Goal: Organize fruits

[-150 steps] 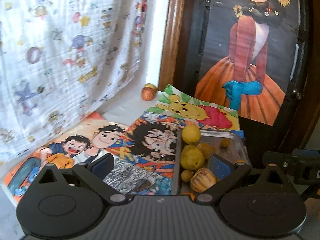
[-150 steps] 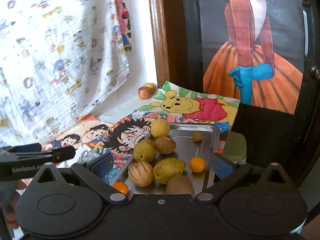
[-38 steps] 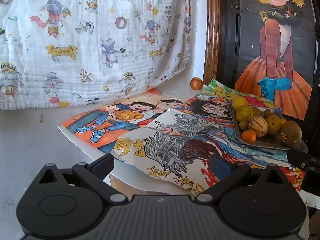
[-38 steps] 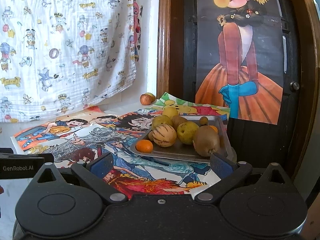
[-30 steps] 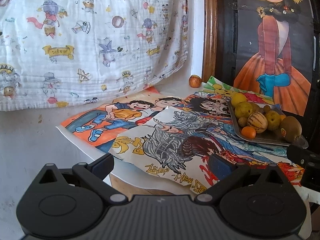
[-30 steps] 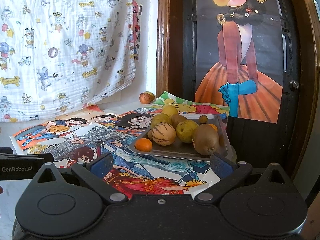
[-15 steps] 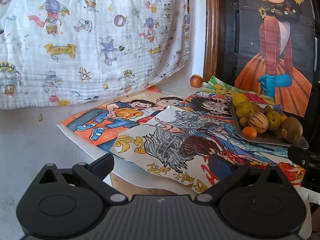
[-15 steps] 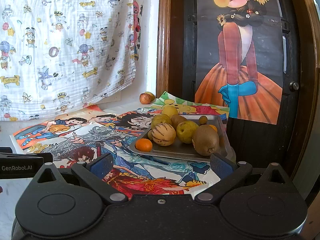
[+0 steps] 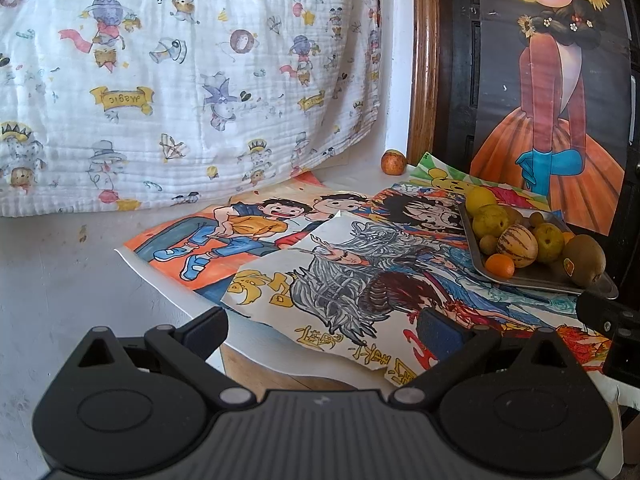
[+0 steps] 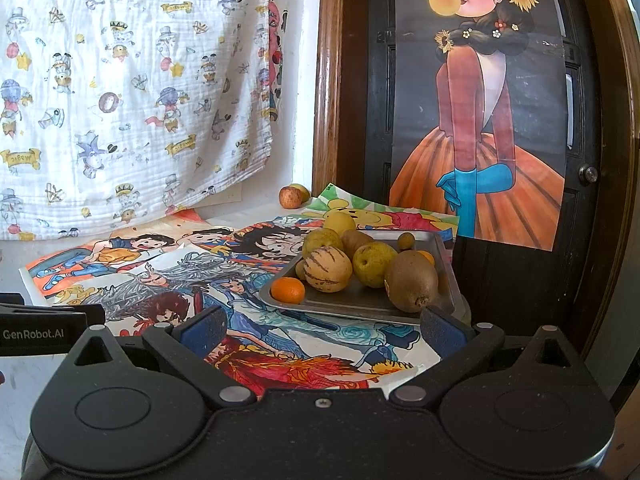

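A metal tray (image 10: 352, 304) sits on the table's right side and holds several fruits: a kiwi (image 10: 411, 281), a striped melon (image 10: 327, 269), a small orange (image 10: 288, 289) and yellow-green pears (image 10: 373, 263). The tray also shows in the left wrist view (image 9: 532, 280). Two fruits (image 10: 294, 196) lie apart at the back corner by the wall. My right gripper (image 10: 323, 330) is open and empty, held short of the tray's near edge. My left gripper (image 9: 323, 328) is open and empty, off the table's front left edge.
Coloured cartoon drawings (image 9: 340, 272) cover the tabletop. A printed white cloth (image 9: 180, 80) hangs on the back wall. A dark door with a poster of a girl (image 10: 480, 128) stands behind the tray. The table's front edge (image 9: 280, 368) is near my left gripper.
Over five seconds both grippers have pulled back from the tray to the table's front. In the last second they barely move. Nothing was picked up.
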The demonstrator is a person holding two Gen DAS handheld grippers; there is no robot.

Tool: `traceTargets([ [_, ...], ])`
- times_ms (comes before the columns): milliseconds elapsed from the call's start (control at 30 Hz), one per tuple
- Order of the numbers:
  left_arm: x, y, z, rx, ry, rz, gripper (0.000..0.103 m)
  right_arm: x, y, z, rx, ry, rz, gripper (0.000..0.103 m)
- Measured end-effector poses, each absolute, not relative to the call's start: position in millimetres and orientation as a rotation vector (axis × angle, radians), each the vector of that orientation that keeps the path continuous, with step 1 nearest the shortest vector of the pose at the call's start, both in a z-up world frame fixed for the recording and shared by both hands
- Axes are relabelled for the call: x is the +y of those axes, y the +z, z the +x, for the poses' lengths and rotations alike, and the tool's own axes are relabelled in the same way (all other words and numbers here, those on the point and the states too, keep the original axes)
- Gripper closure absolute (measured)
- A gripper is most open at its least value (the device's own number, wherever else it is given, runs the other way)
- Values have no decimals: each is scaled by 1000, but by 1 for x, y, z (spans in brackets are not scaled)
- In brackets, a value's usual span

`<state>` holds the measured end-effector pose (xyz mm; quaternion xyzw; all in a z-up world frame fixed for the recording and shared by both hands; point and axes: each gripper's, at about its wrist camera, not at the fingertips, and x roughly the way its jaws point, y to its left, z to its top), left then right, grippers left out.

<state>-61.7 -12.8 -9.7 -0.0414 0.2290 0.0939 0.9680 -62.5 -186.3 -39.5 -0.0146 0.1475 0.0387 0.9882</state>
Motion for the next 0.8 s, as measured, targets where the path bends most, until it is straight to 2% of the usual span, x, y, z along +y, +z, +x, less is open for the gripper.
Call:
traceTargets([
  [800,-11,-11,-62,469,194,-91,0,-186,-40,-62,297,79,-32,0],
])
